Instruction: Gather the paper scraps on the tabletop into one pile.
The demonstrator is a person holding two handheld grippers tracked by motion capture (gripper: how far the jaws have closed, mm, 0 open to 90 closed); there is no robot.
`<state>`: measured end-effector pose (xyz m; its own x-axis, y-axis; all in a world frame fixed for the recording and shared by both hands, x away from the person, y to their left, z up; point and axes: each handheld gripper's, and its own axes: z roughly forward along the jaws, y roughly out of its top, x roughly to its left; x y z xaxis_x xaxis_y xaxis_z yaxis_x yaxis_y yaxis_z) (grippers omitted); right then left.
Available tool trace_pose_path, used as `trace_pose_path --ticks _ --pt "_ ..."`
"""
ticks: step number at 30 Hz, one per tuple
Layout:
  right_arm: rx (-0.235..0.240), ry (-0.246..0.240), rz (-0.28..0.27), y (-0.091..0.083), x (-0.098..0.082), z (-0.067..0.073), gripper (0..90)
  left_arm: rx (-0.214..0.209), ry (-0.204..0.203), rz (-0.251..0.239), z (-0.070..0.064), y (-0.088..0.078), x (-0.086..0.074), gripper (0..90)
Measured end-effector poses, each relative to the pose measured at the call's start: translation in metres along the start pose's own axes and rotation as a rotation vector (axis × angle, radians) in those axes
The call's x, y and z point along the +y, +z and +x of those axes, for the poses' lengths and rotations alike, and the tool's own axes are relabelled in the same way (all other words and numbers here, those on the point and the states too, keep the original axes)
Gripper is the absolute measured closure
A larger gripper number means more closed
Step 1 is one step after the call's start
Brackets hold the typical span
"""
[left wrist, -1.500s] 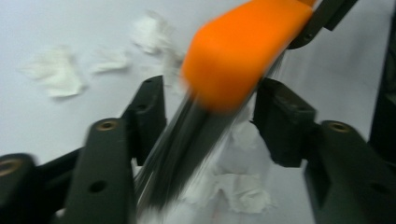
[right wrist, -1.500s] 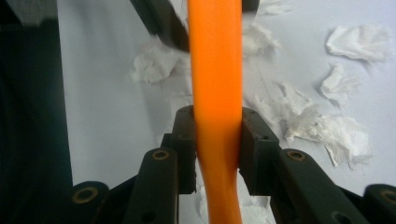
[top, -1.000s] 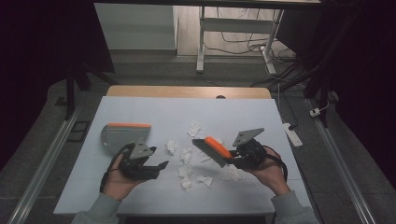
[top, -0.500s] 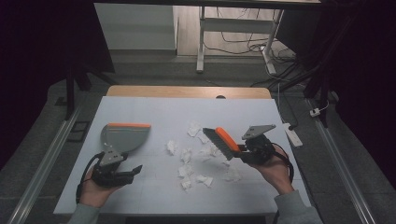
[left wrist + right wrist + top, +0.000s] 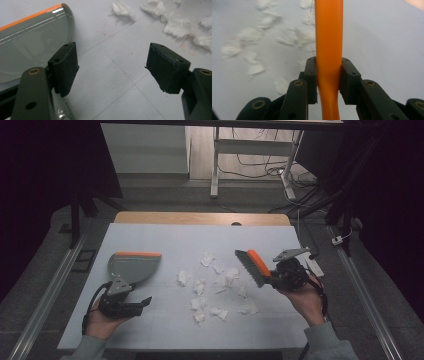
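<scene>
- White table in a dark room, crumpled paper scraps scattered mid-table.
- Dustpan lies left of the scraps.
- Left gripper just below the dustpan: jaws have just been opening, nothing between them.
- Right gripper clamped on the brush handle, right of the scraps.

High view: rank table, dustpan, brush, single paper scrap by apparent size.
1. Table
2. Dustpan
3. Brush, held raised nearer the camera, so its margin over the scrap is flattered
4. Paper scrap
</scene>
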<state>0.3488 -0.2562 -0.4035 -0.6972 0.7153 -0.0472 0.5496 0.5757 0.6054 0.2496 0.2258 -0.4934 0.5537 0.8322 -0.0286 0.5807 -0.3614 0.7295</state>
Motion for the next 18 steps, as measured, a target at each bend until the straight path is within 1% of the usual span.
trace_pose_path --ticks 1,3,5,7,9,12,14,18 --pt "-0.018 0.024 0.014 0.001 0.0 -0.004 70.7 -0.004 -0.003 0.0 0.001 0.0 -0.001 25.6" --pt "-0.059 0.06 0.06 0.007 0.001 -0.012 70.7 -0.006 -0.006 -0.003 0.001 -0.001 -0.002 25.6" --pt "-0.072 0.082 0.103 0.015 0.004 -0.018 70.7 -0.004 -0.01 -0.004 0.002 -0.002 -0.003 25.6" --pt "-0.078 0.089 0.136 0.025 0.01 -0.021 70.7 0.005 -0.02 -0.011 0.003 -0.004 -0.004 25.6" --pt "-0.076 0.089 0.161 0.034 0.017 -0.023 70.7 -0.003 -0.033 -0.024 0.004 -0.005 -0.004 25.6" --pt "-0.077 0.092 0.193 0.048 0.028 -0.023 70.7 -0.008 -0.026 -0.022 0.003 -0.004 -0.004 25.7" --pt "-0.085 0.073 0.222 0.058 0.037 -0.023 70.6 -0.013 -0.024 -0.021 0.003 -0.003 -0.004 25.7" --pt "-0.097 0.061 0.279 0.079 0.053 -0.027 70.6 -0.019 -0.026 -0.026 0.004 -0.002 -0.004 25.7"
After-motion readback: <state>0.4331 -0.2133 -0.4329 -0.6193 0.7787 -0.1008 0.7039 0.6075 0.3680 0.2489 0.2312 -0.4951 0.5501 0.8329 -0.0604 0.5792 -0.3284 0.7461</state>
